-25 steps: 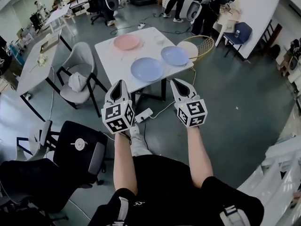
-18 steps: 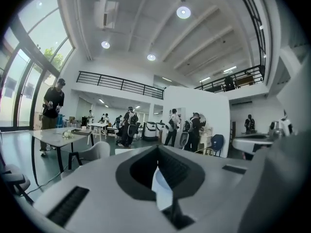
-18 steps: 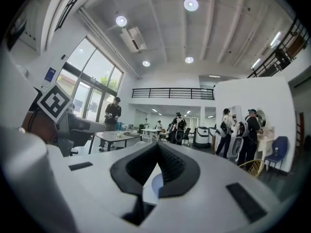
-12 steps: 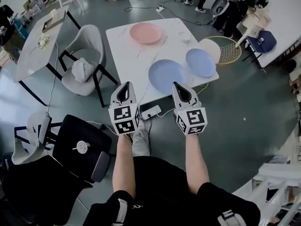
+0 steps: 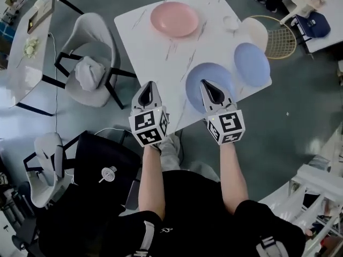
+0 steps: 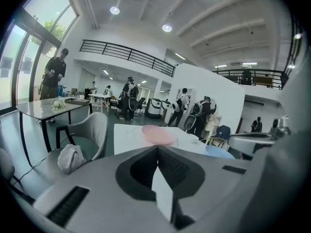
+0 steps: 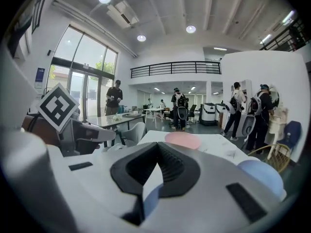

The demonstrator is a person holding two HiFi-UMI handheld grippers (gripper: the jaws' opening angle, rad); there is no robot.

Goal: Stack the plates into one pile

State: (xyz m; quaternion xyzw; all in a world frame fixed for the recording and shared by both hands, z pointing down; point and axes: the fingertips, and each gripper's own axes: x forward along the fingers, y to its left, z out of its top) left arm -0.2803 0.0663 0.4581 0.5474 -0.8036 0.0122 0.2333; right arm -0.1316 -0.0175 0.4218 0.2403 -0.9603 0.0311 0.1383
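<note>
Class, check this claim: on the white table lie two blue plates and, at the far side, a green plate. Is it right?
No. The far plate is pink, not green; the head view shows it. The rest holds: two blue plates, one nearer and one to its right, lie on the white table.

Bare tabletop point(image 5: 155, 52) between pink plate point(image 5: 174, 19) and near blue plate point(image 5: 211, 71); grey chair point(image 5: 88, 63) just beside its left edge.

Closed tongs point(image 6: 156, 148), pink plate point(image 6: 157, 135) on table point(image 6: 127, 139)
</note>
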